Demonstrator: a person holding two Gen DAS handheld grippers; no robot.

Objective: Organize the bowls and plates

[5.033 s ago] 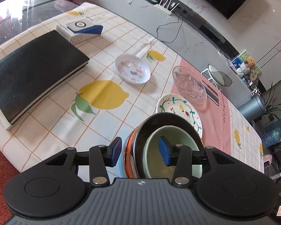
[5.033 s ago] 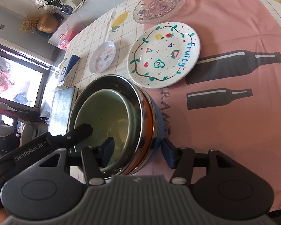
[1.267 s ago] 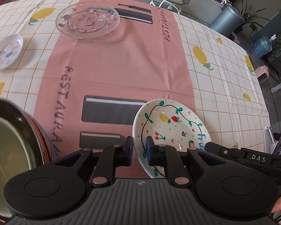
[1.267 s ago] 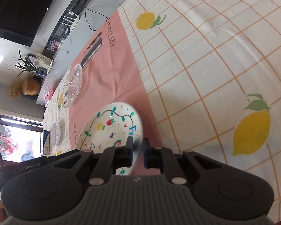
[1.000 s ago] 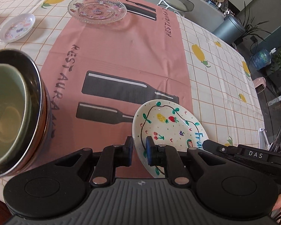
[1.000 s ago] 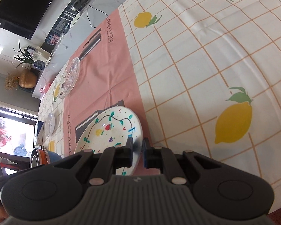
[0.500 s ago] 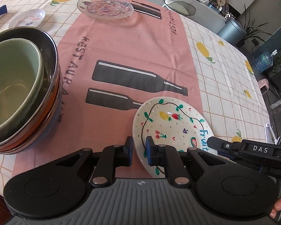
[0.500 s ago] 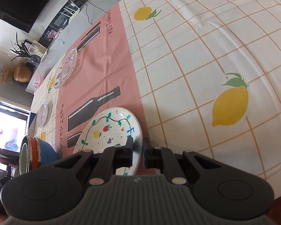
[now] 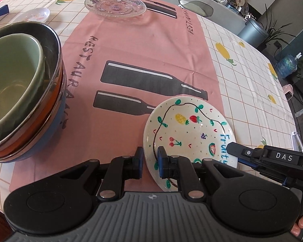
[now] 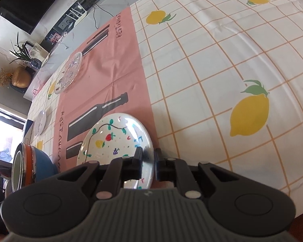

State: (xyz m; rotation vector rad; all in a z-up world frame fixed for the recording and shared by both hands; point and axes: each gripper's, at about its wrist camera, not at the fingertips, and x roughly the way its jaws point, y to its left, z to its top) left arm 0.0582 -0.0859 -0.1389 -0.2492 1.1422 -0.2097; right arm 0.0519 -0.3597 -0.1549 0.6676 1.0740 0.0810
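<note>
A white plate painted with fruit [image 9: 192,133] is gripped on both sides. My left gripper [image 9: 150,160] is shut on its left rim and my right gripper [image 10: 148,162] is shut on its right rim [image 10: 147,141]. The right gripper's finger also shows in the left wrist view [image 9: 258,155]. The plate is held low over the pink runner [image 9: 143,46]. A stack of nested bowls, green inside steel, orange and blue [image 9: 20,86], stands to the left; it also shows in the right wrist view [image 10: 30,165].
A clear glass plate [image 9: 115,5] lies at the far end of the runner, also in the right wrist view [image 10: 69,72]. A small white patterned dish [image 9: 37,15] sits far left. The lemon-print tablecloth [image 10: 232,60] stretches to the right.
Both grippers stay shut on the fruit plate. The view has shifted so the bowl stack sits closer on the left; five seconds ago both grippers were open around that stack.
</note>
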